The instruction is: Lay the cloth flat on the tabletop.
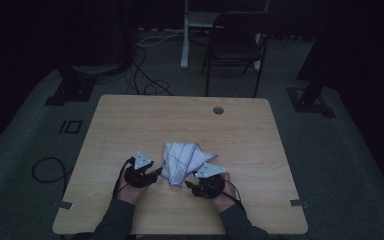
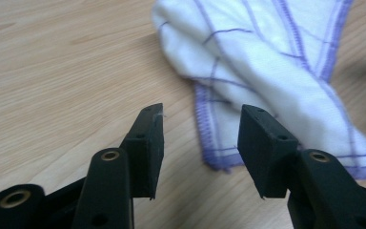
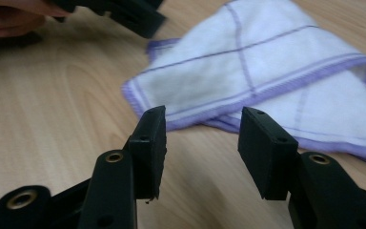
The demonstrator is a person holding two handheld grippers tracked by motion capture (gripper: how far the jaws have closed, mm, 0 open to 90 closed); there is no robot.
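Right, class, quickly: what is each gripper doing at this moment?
Left gripper: open, holding nothing, jaws at the near edge of the cloth.
Right gripper: open, holding nothing, just short of the cloth on the table.

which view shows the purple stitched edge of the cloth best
The right gripper view: the cloth lies bright and close, its purple hem running along the folded layers. The left gripper view shows one hemmed corner, partly behind a jaw. The high view shows it small and dim.
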